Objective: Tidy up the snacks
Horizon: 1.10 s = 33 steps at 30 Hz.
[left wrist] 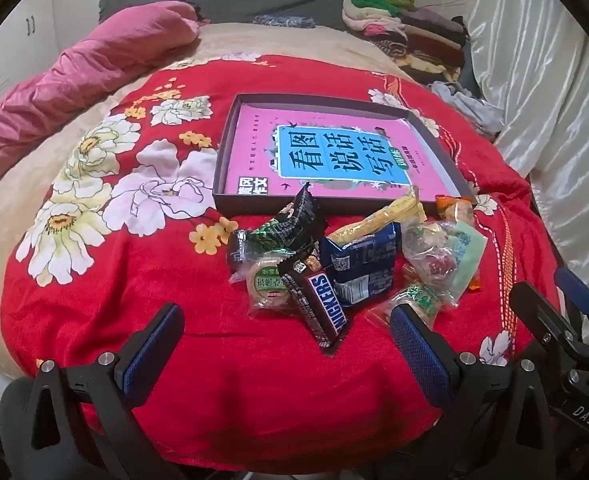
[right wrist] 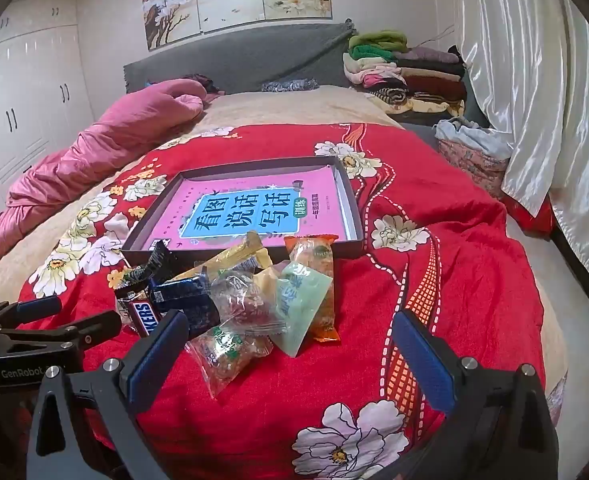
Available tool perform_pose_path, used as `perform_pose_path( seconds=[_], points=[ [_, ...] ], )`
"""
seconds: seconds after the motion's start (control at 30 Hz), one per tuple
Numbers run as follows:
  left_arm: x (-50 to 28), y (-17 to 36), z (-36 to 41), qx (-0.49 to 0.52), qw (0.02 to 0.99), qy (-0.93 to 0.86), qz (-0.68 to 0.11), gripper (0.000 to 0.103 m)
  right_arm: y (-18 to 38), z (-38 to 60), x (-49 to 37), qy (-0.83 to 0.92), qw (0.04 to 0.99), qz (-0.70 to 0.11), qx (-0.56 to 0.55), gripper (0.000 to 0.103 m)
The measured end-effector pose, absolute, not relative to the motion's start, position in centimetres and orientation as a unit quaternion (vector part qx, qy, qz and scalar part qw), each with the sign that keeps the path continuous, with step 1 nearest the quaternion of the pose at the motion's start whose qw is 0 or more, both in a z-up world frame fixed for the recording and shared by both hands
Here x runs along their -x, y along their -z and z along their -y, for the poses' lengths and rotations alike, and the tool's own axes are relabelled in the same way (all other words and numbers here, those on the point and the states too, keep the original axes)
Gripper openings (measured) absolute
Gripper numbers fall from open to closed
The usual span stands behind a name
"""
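Observation:
A pile of wrapped snacks lies on a red flowered blanket (left wrist: 174, 280) just in front of a shallow dark box (left wrist: 224, 148) with a pink book (left wrist: 326, 152) inside. The pile holds a Snickers bar (left wrist: 324, 312), a dark blue packet (left wrist: 364, 268), a black-green packet (left wrist: 278, 232), a yellow stick packet (left wrist: 378, 218), clear-wrapped pastries (left wrist: 266, 284) and an orange packet (right wrist: 318, 276). My left gripper (left wrist: 286, 344) is open just short of the Snickers bar. My right gripper (right wrist: 290, 344) is open around the near clear packets (right wrist: 230, 348), also in view at the right of the left wrist view (left wrist: 550, 300).
A pink quilt (right wrist: 106, 148) lies bunched on the bed's left side. Folded clothes (right wrist: 406, 72) are stacked at the grey headboard. A white satin curtain (right wrist: 534, 80) hangs along the right. White wardrobes (right wrist: 26, 92) stand at the far left.

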<state>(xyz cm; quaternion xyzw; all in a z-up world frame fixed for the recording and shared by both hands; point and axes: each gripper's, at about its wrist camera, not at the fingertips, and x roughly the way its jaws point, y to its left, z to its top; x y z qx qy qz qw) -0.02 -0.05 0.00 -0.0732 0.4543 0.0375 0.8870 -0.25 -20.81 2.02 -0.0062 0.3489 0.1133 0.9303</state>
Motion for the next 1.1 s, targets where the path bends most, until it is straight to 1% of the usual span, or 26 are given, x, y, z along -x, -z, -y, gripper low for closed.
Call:
perform_pose_path(
  seconds=[0.77,1.1],
  points=[
    [0.1,0.0,0.5,0.074,0.886,-0.038,-0.457,0.103,-2.4,20.7,0.6,-0.115,0.931,-0.347,0.013,0.103],
    [-0.2,0.9,-0.2,0.096,0.877,-0.026,-0.469,0.103,-2.4,20.7,0.6,-0.116,0.93,-0.348,0.012,0.103]
  ],
)
